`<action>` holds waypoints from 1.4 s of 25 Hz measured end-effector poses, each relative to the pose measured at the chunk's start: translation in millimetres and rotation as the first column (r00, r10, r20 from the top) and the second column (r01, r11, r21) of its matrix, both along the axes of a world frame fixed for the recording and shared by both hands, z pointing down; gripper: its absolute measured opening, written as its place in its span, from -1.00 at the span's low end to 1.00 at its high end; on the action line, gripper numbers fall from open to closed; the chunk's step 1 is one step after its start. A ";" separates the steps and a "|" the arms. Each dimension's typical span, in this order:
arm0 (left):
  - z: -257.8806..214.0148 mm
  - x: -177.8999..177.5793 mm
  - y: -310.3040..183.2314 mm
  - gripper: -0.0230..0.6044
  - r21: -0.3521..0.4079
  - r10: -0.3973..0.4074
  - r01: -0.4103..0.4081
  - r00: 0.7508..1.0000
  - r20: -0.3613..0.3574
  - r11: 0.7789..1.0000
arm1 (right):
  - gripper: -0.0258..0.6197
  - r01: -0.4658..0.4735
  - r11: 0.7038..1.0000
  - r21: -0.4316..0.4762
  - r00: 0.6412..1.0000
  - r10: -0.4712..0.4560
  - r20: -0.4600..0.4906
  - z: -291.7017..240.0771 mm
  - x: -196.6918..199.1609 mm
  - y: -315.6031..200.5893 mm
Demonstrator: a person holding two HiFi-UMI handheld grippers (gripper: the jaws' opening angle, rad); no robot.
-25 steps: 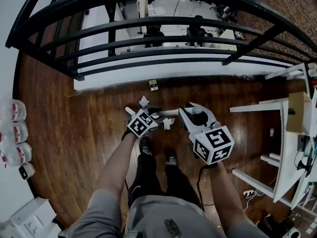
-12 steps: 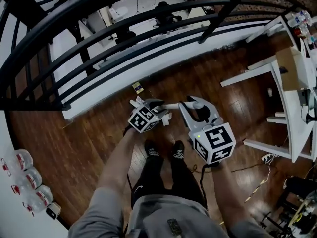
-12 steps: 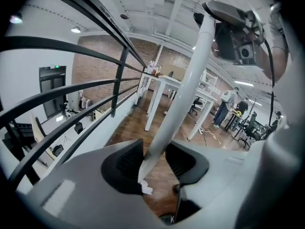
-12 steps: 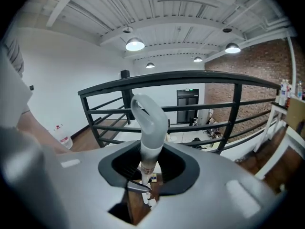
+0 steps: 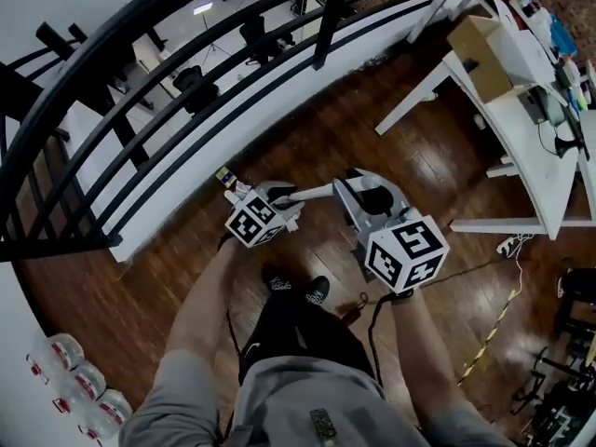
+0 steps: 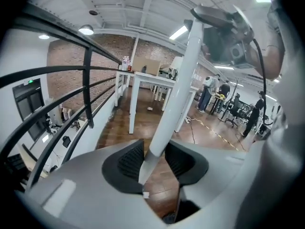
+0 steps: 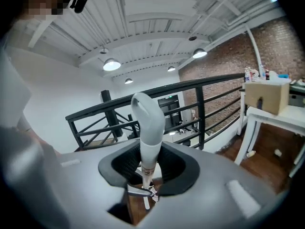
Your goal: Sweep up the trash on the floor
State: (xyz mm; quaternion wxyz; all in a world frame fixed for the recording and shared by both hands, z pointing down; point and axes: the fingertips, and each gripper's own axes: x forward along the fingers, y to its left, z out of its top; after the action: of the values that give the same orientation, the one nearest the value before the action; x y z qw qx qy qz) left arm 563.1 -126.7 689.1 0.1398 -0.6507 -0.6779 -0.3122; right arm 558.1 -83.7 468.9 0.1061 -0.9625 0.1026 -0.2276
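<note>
Where I stand: on the dark wood floor (image 5: 326,147) beside the black railing (image 5: 328,26), with both grippers held out in front of me.
Far left: plastic bottles (image 5: 86,382) with red labels sit in a row by the wall, well apart from the work.
Trash: a small yellow-and-dark piece (image 5: 223,173) and white scraps (image 5: 240,190) lie on the floor at the foot of the railing, just beyond my left gripper (image 5: 277,196).
Left gripper (image 6: 155,159): clamped on the white pole (image 5: 312,192). Its own view shows the pole seated between the ribbed pads (image 6: 128,159), and the jaws have just closed a touch further on it.
Pole: it runs tilted from the left gripper across to my right gripper (image 5: 358,194). I cannot see its lower end.
Right gripper (image 7: 150,163): the jaws are closed on the same pole near its top. The grey looped cap (image 7: 145,109) stands up just past the pads.
Right of me: a white table (image 5: 521,124) with a cardboard box (image 5: 480,43) on it.
Floor, far right: a striped cable (image 5: 492,331) trails near the table, well apart from the trash.
</note>
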 end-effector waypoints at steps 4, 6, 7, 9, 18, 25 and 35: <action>-29.0 -49.0 52.2 -0.49 -0.025 0.096 -0.097 0.995 -0.036 0.995 | -0.61 -0.115 0.993 0.030 0.992 0.116 -0.040 -25.9 -63.6 57.2; -42.2 -74.2 82.1 -0.49 -0.034 0.152 -0.154 0.987 -0.055 0.988 | -0.61 -0.166 0.986 0.026 0.984 0.168 -0.068 -40.0 -94.7 83.2; -48.1 -87.0 96.0 -0.49 -0.036 0.184 -0.186 0.981 -0.063 0.982 | -0.61 -0.196 0.980 0.027 0.977 0.197 -0.083 -46.7 -109.7 94.4; -58.0 -115.0 122.3 -0.50 -0.039 0.242 -0.244 0.968 -0.065 0.969 | -0.61 -0.249 0.968 0.028 0.962 0.251 -0.105 -59.0 -138.9 114.1; -48.6 -231.6 209.0 -0.51 -0.032 0.465 -0.465 0.885 0.013 0.885 | -0.61 -0.400 0.916 -0.032 0.913 0.395 -0.105 -60.8 -230.1 175.8; 13.2 -275.7 198.5 -0.51 -0.035 0.585 -0.586 0.803 0.110 0.810 | -0.61 -0.536 0.843 -0.044 0.843 0.538 0.028 1.9 -257.7 176.4; 42.7 -223.1 150.0 -0.49 -0.011 0.684 -0.691 0.713 0.151 0.723 | -0.61 -0.661 0.750 0.013 0.748 0.657 0.095 36.5 -216.4 144.1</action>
State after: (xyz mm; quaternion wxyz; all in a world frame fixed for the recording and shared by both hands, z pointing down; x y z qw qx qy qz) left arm 340.1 23.3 731.7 0.2113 -0.3244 -0.8720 -0.2995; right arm 341.8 60.5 505.4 0.2055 -0.9237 -0.2429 -0.2134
